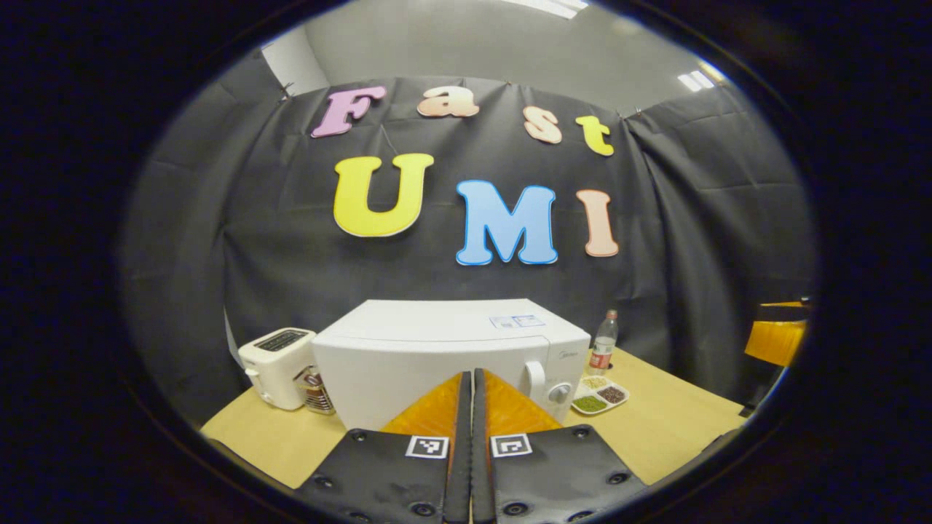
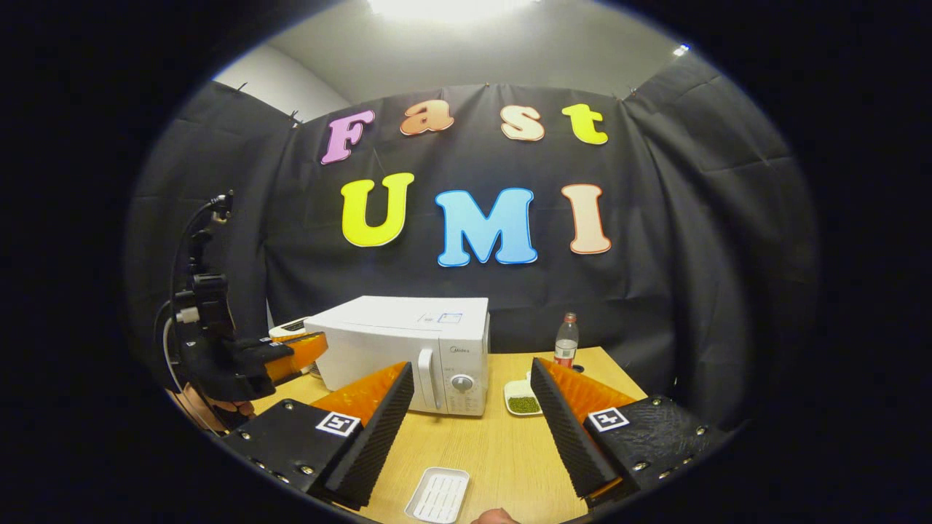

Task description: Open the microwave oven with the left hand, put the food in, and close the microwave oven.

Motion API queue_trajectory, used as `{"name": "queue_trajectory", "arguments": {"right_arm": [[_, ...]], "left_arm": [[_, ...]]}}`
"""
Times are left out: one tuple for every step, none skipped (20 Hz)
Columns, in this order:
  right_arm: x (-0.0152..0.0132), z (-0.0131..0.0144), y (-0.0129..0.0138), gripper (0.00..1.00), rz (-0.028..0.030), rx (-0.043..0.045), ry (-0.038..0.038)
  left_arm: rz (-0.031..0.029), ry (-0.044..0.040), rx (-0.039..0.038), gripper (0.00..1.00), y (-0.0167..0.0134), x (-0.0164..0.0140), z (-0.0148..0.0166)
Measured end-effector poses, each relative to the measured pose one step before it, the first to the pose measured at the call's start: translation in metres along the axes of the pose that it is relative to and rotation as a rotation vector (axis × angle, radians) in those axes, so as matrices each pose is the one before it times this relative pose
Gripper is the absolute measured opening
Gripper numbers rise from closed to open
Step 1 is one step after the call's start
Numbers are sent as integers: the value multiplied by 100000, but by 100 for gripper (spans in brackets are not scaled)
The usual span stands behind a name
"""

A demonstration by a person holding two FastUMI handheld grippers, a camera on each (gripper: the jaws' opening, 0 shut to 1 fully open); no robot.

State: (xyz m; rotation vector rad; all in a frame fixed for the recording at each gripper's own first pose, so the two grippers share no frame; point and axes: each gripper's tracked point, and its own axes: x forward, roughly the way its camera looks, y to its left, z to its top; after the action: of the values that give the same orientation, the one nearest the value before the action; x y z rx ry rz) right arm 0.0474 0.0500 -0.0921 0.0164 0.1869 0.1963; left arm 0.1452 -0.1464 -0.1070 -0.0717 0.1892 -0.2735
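Observation:
The white microwave (image 1: 429, 349) stands on the wooden table with its door closed; its handle (image 1: 535, 378) and round knob sit on the right side of its front. My left gripper (image 1: 470, 375) is shut with nothing in it, pointing at the door a short way in front of it. A small divided dish of food (image 1: 601, 393) lies to the right of the microwave. In the right gripper view my right gripper (image 2: 470, 371) is open and empty, back from the microwave (image 2: 408, 342) and the food dish (image 2: 523, 397). The left gripper (image 2: 319, 346) hovers left of the microwave.
A white toaster (image 1: 277, 364) stands left of the microwave, with a small jar beside it. A plastic bottle (image 2: 566, 338) stands behind the food dish. A ridged white tray (image 2: 438, 495) lies near the table's front edge, a fingertip (image 2: 495, 517) beside it.

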Motion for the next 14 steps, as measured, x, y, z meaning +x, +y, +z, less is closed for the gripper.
{"name": "queue_trajectory", "arguments": {"right_arm": [[-676, 215, -300, 98, 272, -164, -727], [-538, 234, -211, 98, 432, 200, -904], [-413, 242, -263, 98, 373, 177, -871], [-342, 276, -209, 98, 364, -55, -704], [-495, 344, -219, 98, -123, -203, -760], [-418, 220, -252, 98, -435, -42, -595], [-429, 370, 49, 98, 5, 483, -859], [-331, 370, 145, 98, 151, 473, -957], [-372, 361, 81, 98, -140, 207, -762], [-42, 114, 148, 98, 34, 17, -339], [-262, 207, 284, 98, 214, -64, -302], [-204, 242, 313, 98, 101, -287, -535], [-107, 276, 234, 98, -288, -393, -626], [167, 18, 173, 98, -383, -174, -419]], "left_arm": [[1650, -685, -218, 7, 162, -1467, 413], [1378, -649, -265, 7, 151, -1450, 467], [1379, -999, -207, 7, 280, -1422, 616], [1458, -842, -99, 7, 255, -1451, 581], [1133, -837, 150, 7, 322, -1480, 407], [726, -718, 400, 7, 267, -1226, 465], [972, -550, 726, 7, 340, -1185, 282], [917, -630, 699, 7, 458, -1078, 377], [672, -436, 838, 7, 423, -884, 295], [372, -660, 725, 7, 458, -913, 290], [605, -528, 833, 7, 461, -918, 244], [345, -319, 781, 10, 492, -744, 174], [-44, -286, 598, 7, 403, -569, 242], [-13, 79, 364, 7, 341, -668, 215]]}}
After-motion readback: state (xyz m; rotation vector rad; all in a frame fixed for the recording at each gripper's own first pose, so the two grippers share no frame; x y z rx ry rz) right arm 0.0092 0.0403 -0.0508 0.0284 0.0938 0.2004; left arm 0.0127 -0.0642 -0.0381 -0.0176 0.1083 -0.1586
